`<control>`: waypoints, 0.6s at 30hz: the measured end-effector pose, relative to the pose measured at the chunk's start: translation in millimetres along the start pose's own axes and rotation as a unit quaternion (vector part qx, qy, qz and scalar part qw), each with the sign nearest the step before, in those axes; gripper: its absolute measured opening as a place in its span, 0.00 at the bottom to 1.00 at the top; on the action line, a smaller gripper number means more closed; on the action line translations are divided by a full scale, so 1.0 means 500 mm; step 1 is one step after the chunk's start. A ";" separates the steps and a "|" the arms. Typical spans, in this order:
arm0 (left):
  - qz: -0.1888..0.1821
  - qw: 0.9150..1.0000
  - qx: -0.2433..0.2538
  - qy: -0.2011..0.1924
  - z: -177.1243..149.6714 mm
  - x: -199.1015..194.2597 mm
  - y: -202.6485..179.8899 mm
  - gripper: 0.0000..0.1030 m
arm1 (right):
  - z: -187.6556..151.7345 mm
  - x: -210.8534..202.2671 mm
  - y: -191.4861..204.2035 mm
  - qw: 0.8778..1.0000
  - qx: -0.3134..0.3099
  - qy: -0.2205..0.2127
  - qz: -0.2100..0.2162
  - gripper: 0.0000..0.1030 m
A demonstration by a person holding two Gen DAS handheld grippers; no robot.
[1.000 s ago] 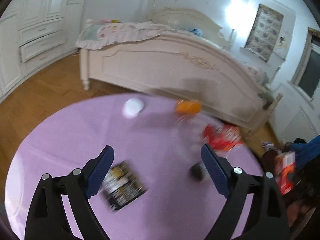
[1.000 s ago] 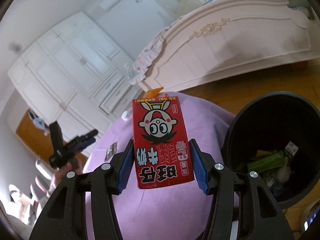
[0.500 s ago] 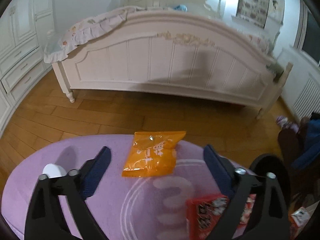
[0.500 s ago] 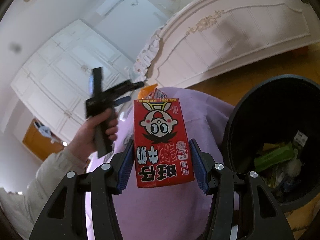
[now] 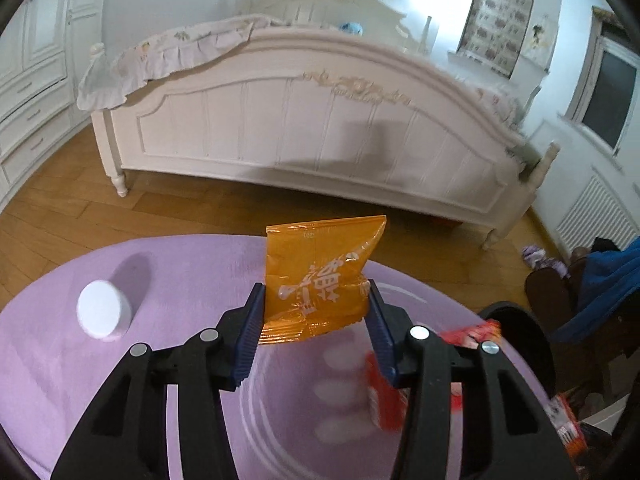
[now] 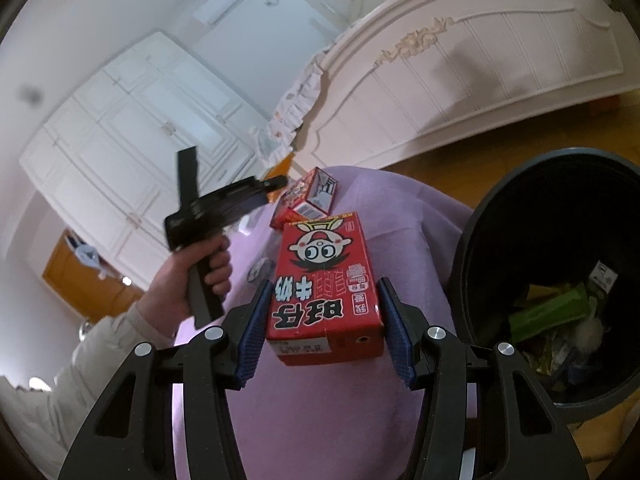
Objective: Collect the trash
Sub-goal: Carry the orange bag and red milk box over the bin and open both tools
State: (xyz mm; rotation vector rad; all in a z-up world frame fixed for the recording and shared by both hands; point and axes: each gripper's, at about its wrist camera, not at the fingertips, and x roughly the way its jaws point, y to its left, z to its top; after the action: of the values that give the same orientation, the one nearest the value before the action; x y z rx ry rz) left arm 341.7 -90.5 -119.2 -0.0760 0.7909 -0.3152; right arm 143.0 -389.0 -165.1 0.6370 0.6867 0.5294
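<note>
Two grips: you are closing the left gripper [image 5: 316,316] onto the orange packet [image 5: 320,280] on the tabletop [image 5: 200,272], while the right gripper [image 6: 322,330] is clamping the red carton [image 6: 324,280], bin [image 6: 520,240] at 3 o'clock, ready for dropping.

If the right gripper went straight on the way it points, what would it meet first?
Probably the purple table top or the small red carton lying ahead; the right gripper already clamps the red milk carton. Depth is unclear.

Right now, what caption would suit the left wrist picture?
Left tool closing on an orange packet above the purple table, a white lid nearby.
</note>
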 end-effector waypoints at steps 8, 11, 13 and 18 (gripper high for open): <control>-0.071 0.996 0.009 -0.046 -0.030 -0.130 -0.096 0.46 | 0.020 -0.040 0.011 0.999 -0.003 -0.031 0.009 0.51; -0.101 0.993 0.025 -0.048 -0.038 -0.149 -0.158 0.46 | 0.044 -0.080 -0.016 0.998 0.015 -0.063 -0.006 0.51; -0.120 0.991 0.033 -0.045 -0.046 -0.150 -0.201 0.46 | 0.058 -0.104 -0.038 0.996 0.029 -0.082 -0.020 0.51; -0.156 0.985 0.064 -0.023 -0.062 -0.106 -0.315 0.46 | 0.084 -0.165 -0.117 0.988 0.073 -0.122 -0.059 0.51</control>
State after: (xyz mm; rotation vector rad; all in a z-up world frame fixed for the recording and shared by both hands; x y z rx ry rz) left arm 245.1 -222.5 -75.6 -0.0869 0.7103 -0.6579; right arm 132.1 -496.3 -146.2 0.7787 0.5312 0.2874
